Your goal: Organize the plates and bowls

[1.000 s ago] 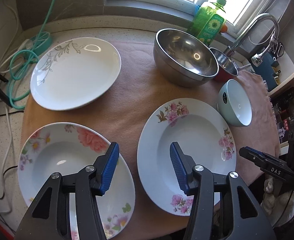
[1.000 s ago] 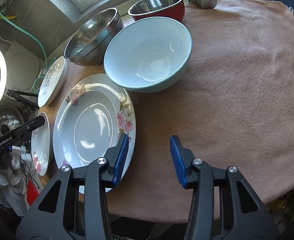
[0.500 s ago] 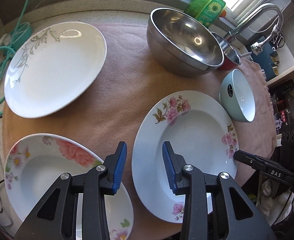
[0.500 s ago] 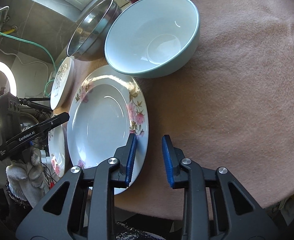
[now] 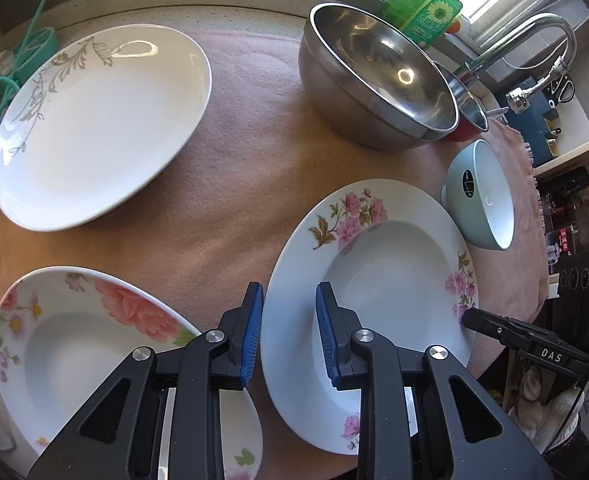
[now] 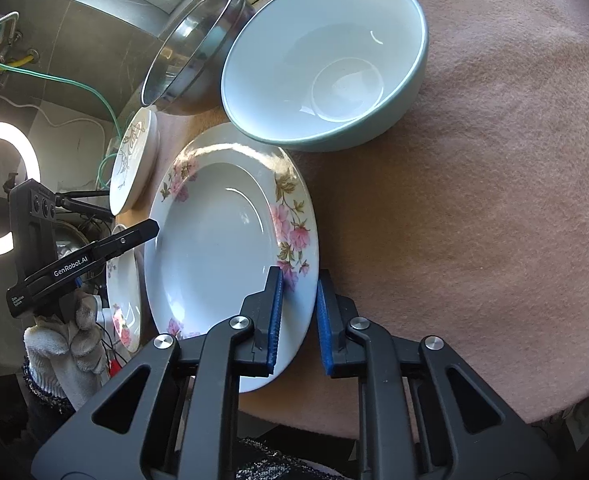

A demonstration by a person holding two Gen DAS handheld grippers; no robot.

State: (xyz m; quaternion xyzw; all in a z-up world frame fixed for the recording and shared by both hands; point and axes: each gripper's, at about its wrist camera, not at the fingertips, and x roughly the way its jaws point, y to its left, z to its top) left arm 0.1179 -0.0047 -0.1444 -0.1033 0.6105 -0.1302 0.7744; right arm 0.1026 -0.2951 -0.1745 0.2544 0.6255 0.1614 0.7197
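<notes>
Both hand-held grippers have closed in on the same pink-flowered plate (image 5: 378, 280) since 1 second ago, and their jaws have narrowed from wide to a slim gap. From the left wrist view, the left hand-held gripper (image 5: 288, 336) straddles that plate's left rim at lower centre of the frame, 1 blue pad outside the edge and 1 over the plate, with a gap showing, so it has not yet pinched. In the right wrist view, the right hand-held gripper (image 6: 297, 316) brackets the opposite rim at lower centre, pads narrow on either side of the edge; whether they already press the china I cannot tell. My judgement is that a 2-sided lift of this plate is about to begin, probably to stack it on another plate.

This plate is a deep white soup plate with pink blossoms and brown leaves on a broad rim, lying flat on the pink cloth (image 5: 254, 152) that covers the table. At lower left of the left view lies a peach-flowered plate (image 5: 74, 340); at upper left, a white plate with a grey vine (image 5: 98, 128). At upper right sits a steel bowl (image 5: 378, 80), and a pale green bowl (image 6: 326, 60) stands just beside the pink-flowered plate.
</notes>
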